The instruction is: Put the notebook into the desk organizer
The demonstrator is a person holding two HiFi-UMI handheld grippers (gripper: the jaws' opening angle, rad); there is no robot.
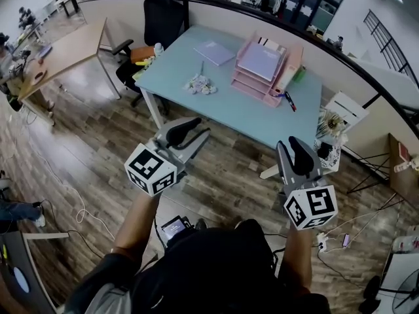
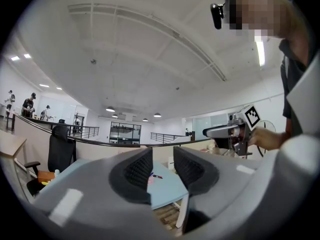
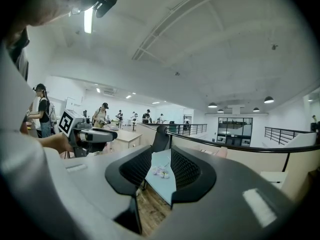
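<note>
A lavender notebook (image 1: 215, 52) lies flat at the far side of the light blue table (image 1: 229, 106). To its right on the table stands the pink desk organizer (image 1: 252, 84), with a lavender pad in its top tray. Both grippers hang over the wooden floor in front of the table, well short of it. My left gripper (image 1: 196, 131) (image 2: 162, 168) is open, and nothing is between its jaws. My right gripper (image 1: 289, 146) (image 3: 162, 168) is open by a narrower gap, also with nothing in it. Each gripper view shows the other gripper off to the side.
A crumpled pale wad (image 1: 201, 84) (image 3: 161, 172) and a pen (image 1: 289, 101) lie on the table. A black office chair (image 1: 160, 18) stands at its left end, a wooden desk (image 1: 65, 48) farther left. A white rack (image 1: 335, 126) stands right of the table. Cables cross the floor.
</note>
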